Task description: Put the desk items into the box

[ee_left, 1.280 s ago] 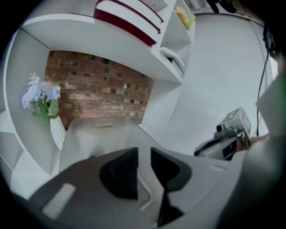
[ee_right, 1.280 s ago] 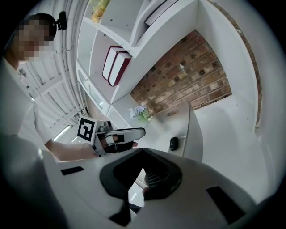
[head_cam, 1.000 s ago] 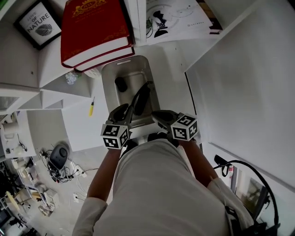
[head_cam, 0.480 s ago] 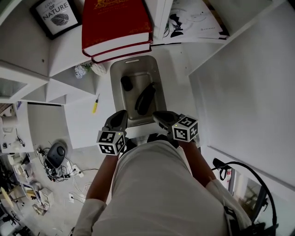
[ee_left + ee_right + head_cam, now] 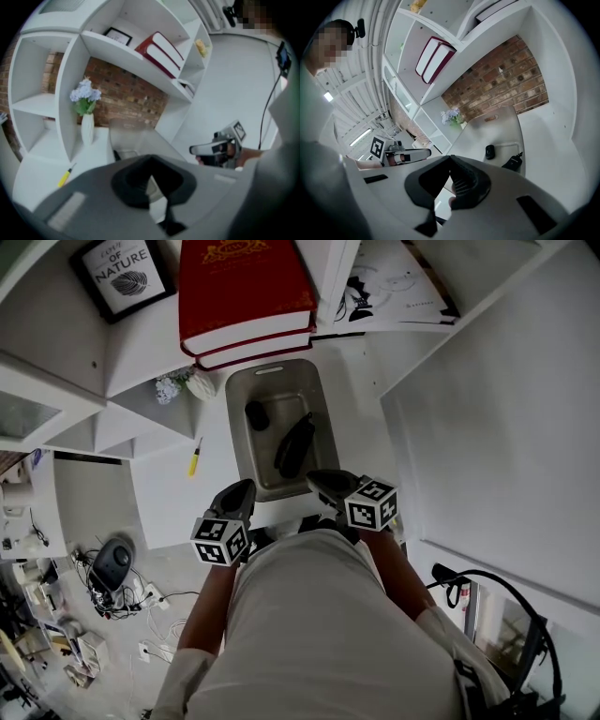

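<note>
Both clamped empty: left gripper (image 5: 243,487), right gripper (image 5: 315,477); black tool (image 5: 295,446) lies lengthwise in box (image 5: 274,385).

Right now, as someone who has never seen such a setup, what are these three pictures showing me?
A person holds a two-jawed hand tool in each hand: the left gripper and the right gripper. The wide picture comes from a camera on the person's head, looking down. The other two cameras ride on the tools. On the white desk stands a grey box with a small black item and a long black one inside. A yellow pen, or something like one, lies beside the box. Both tools are shut and empty.
</note>
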Tool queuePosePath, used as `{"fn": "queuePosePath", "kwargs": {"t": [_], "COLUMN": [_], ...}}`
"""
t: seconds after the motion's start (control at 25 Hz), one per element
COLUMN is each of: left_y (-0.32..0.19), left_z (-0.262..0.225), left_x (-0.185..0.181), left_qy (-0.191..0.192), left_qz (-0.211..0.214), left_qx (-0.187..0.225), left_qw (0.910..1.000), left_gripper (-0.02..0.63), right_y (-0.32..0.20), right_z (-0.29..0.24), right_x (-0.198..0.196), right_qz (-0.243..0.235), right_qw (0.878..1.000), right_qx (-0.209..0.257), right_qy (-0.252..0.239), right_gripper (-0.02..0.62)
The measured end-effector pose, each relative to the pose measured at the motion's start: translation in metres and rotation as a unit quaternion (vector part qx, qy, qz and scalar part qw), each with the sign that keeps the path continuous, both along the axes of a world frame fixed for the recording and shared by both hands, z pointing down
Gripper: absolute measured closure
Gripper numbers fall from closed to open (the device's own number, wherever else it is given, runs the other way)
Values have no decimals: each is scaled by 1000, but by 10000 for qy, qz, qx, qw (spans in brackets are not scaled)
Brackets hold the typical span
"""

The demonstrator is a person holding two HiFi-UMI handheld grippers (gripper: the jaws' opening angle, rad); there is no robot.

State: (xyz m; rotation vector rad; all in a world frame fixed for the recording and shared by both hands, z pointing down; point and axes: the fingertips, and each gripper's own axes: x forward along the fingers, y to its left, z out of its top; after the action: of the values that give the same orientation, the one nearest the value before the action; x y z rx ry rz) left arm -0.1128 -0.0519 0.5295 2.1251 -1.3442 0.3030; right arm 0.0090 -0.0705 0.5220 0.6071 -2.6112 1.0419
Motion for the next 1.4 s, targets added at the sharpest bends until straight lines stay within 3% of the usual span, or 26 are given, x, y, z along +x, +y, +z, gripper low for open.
{"fn": "queuePosePath", "kwargs": {"t": [0.44, 0.8, 1.04, 1.4], "left_y": [0, 3, 8, 22], "left_z": [-5, -2, -2, -4], "left_x": [-8, -7, -18, -62], "left_qy": [207, -7, 26, -26], "left_qz": [-123, -264, -770, -1683], "left_qx": [144, 180, 267, 477], "left_qw": [9996, 9995, 9967, 9846], "left_gripper": [603, 601, 603, 603], "right_y": [8, 13, 19, 39], "right_z": [1, 5, 8, 21], "right_x": [-6, 3, 6, -8], "right_qz": [55, -33, -370, -1108], "right_qw": [10000, 9999, 9992, 9937], "right_qx": [-32, -91, -121, -157], "right_qy": [8, -44, -84, -24], "right_gripper": [595, 595, 595, 595]}}
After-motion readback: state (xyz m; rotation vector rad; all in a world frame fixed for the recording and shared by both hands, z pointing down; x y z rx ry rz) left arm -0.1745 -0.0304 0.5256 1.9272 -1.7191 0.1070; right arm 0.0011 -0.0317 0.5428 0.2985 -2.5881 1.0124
